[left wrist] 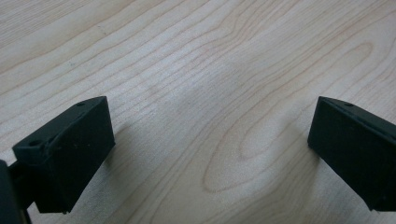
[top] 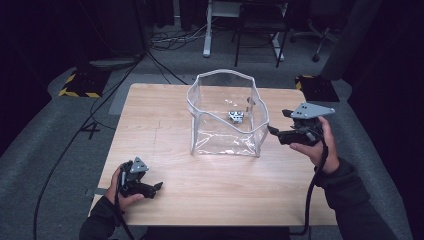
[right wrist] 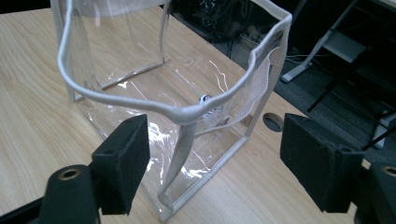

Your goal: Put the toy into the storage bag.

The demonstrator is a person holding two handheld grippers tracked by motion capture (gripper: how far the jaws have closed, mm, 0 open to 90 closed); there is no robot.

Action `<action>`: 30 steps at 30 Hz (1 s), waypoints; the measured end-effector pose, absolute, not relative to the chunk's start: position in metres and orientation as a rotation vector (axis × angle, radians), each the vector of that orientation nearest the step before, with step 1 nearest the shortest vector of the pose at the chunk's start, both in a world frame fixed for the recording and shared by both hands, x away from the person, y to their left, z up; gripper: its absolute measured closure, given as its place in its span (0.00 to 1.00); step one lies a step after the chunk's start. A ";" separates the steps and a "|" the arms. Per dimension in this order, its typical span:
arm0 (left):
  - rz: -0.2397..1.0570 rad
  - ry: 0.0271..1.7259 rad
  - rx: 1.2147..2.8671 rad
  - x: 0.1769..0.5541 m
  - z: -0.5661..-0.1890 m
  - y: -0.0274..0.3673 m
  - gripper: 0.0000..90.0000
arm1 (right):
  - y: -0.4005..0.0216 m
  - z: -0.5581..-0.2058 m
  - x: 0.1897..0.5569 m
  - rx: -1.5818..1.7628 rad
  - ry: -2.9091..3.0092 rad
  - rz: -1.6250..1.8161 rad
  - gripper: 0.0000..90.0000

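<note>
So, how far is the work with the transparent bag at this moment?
Done: the clear bag stands open on the table with a small object inside. In hand: the right gripper, fingers open, sits at the bag's corner without gripping. The left gripper is open over bare wood. Left: probably grasping the rim.

Both grippers are black, each topped by a grey three-cornered plate with dark holes. The fingers (right wrist: 122, 161) are blocky black pads. Dark sleeves cover both forearms, and a black cable trails from each gripper.

light: dim room, lit table (top: 165, 125) | shadows: soft | focus: sharp
</note>
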State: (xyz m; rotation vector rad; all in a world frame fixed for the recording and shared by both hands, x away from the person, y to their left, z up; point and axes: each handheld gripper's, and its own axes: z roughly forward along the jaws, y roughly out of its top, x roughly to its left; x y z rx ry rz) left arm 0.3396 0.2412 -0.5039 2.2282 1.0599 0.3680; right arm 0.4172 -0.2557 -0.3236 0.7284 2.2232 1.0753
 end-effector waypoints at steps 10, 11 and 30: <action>0.367 1.059 2.228 0.340 -0.504 0.241 0.01 | -0.264 -0.339 0.416 0.768 2.237 1.055 0.28; 0.368 1.060 2.228 0.340 -0.504 0.241 0.01 | -0.266 -0.342 0.417 0.767 2.241 1.057 0.28; 0.368 1.060 2.228 0.340 -0.504 0.241 0.01 | -0.282 -0.376 0.414 0.807 2.269 0.995 0.28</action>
